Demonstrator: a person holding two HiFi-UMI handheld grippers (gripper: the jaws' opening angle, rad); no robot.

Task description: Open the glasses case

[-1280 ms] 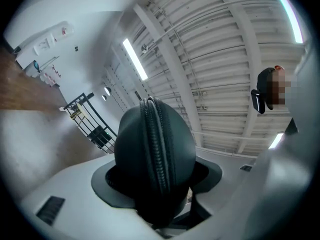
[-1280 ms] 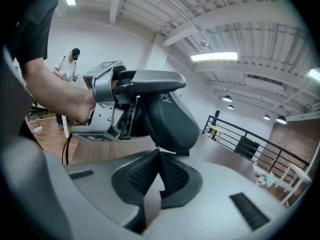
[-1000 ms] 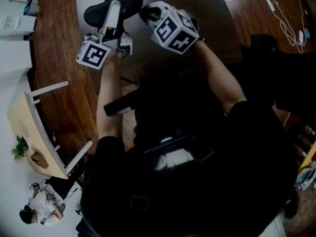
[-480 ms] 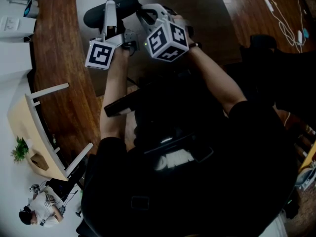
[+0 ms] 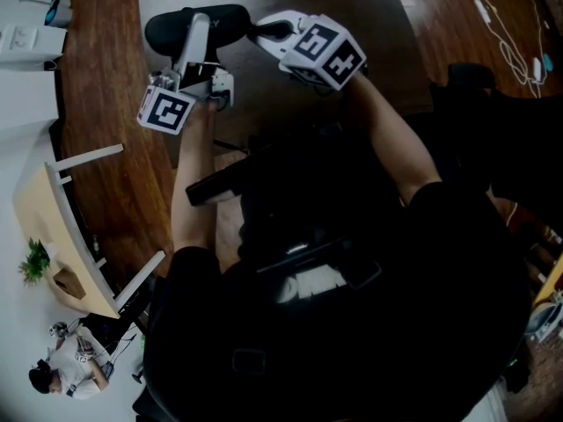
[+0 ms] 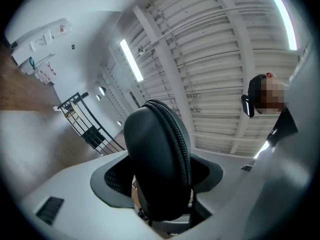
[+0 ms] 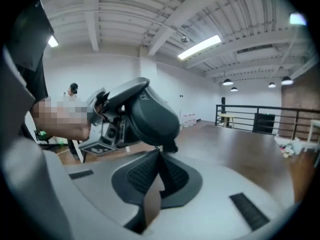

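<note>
Rolled over since a second ago, the right gripper (image 5: pixel 261 32) has slid rightward, its fingers pinched together at the zipper end of the black glasses case (image 5: pixel 230 20). The left gripper (image 5: pixel 199 18) clamps that case aloft, jaws wide and just closing slightly.

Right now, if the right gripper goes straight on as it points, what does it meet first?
The glasses case. It sits directly ahead, right at the closed tips of the right gripper, and the two may already touch.
</note>
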